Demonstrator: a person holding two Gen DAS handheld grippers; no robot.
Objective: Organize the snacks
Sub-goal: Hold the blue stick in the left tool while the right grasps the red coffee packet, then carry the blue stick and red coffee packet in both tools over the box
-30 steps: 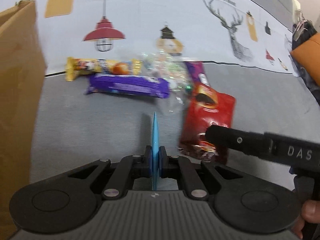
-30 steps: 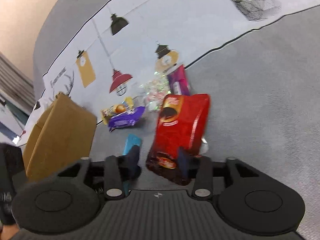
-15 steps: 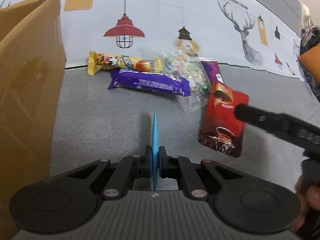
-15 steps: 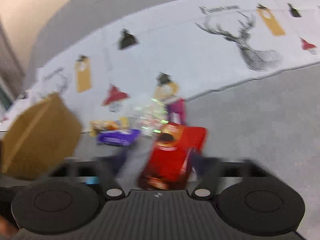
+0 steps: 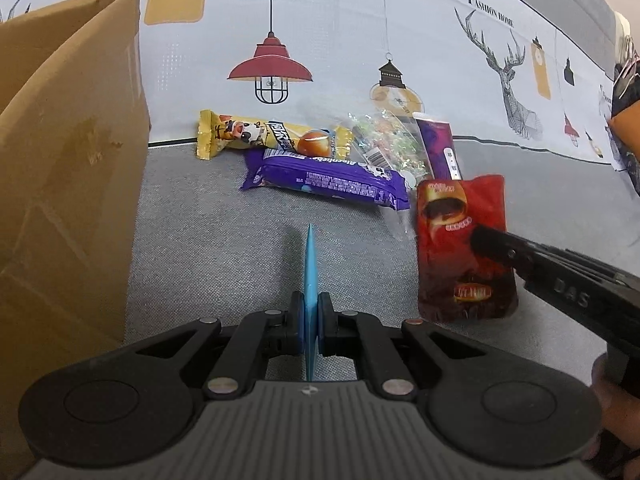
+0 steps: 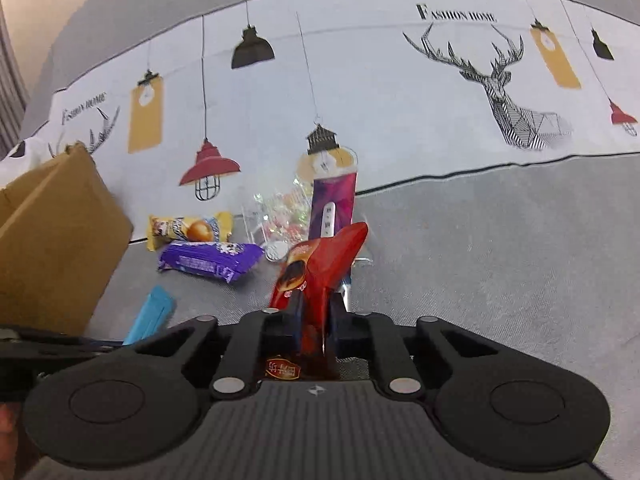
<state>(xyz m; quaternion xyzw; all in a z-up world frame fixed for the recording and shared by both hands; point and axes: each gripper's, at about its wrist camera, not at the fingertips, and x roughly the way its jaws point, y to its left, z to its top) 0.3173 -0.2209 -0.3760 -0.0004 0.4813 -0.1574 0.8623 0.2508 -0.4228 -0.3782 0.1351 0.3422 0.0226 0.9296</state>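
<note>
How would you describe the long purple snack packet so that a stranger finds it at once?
Start at the brown cardboard box on the grey cloth. To its right lies a row of snacks; the long purple foil packet lies flat just in front of the yellow wrapped cake bar. It alone is purple with white print.

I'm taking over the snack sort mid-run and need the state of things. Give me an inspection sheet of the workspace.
Surface: grey fabric, printed cloth backing behind it.
Job's things: red pouch held off the surface; flat blue packet held edge-up; purple bar, yellow bar, clear candy bag and dark purple packet clustered at the backing.
Box: cardboard box at the left, inside not visible.
Clutter: nothing seen.
Tools: left tool shut on the flat blue packet; right tool shut on the red pouch.
Cables: nothing seen.
Surroundings: orange item at the far right edge, unclear.
</note>
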